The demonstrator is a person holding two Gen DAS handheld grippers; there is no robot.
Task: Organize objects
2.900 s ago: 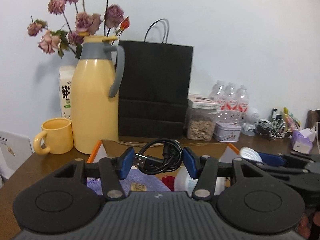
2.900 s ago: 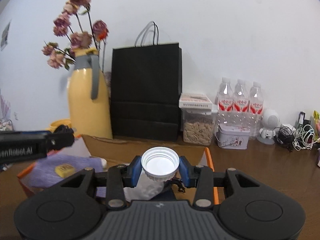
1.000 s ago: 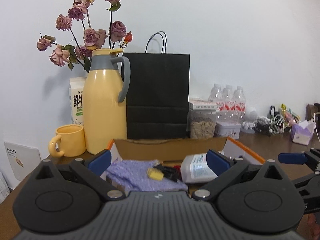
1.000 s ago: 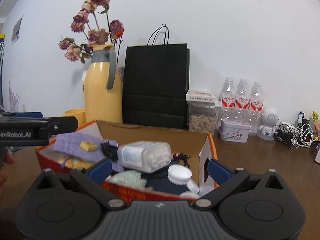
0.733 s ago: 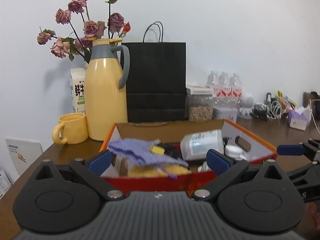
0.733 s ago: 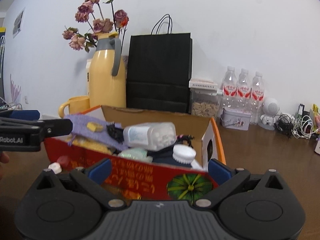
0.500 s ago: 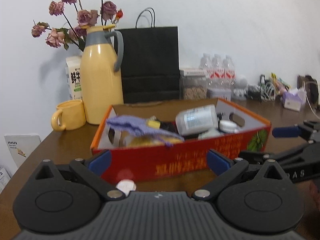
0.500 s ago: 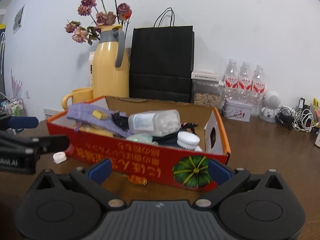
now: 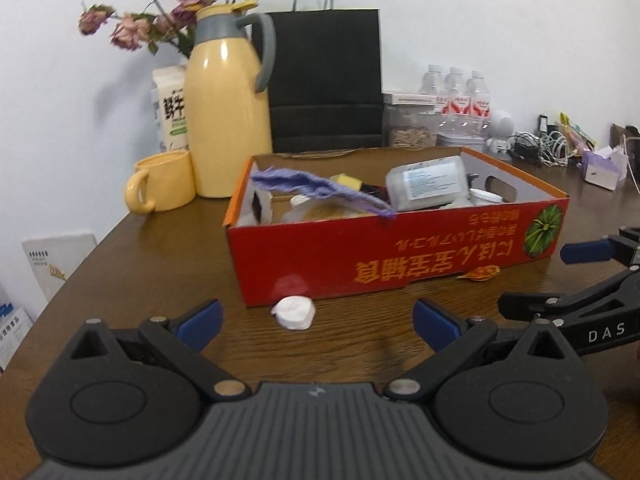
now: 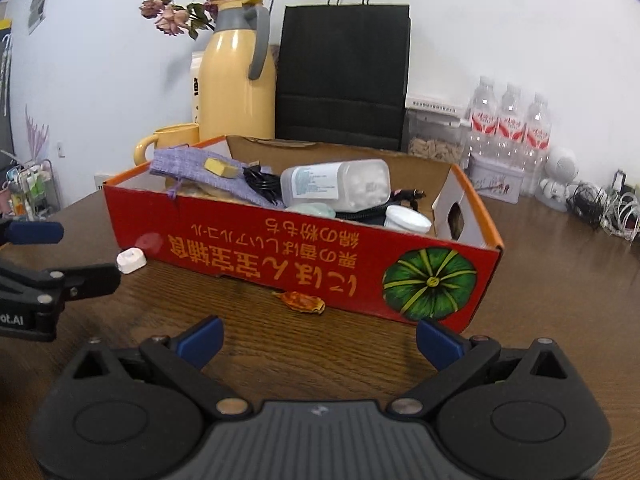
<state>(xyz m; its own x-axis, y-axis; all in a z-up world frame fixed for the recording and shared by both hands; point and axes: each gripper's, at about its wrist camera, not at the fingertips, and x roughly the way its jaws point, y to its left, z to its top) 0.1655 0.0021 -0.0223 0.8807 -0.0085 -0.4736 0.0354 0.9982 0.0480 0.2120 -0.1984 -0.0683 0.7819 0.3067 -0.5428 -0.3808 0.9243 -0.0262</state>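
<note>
1. The wooden table (image 9: 160,264) carries everything — a black paper bag (image 9: 324,80) and a yellow thermos jug (image 9: 228,120) stand at the back by the wall.
2. The red cardboard box (image 10: 280,248) sits mid-table in front of them, filled with a purple cloth (image 10: 196,168), a clear plastic container (image 10: 336,184) lying on its side, a black cable (image 10: 260,180) and a white lid (image 10: 406,216).
3. The left gripper (image 9: 316,320) and the right gripper (image 10: 318,336) hover low before the box — both with jaws spread wide, holding nothing.
4. A small white cap (image 9: 294,312) lies on the table just beside the box's front wall.
5. An orange wrapper (image 10: 302,302) lies near that wall too.
</note>
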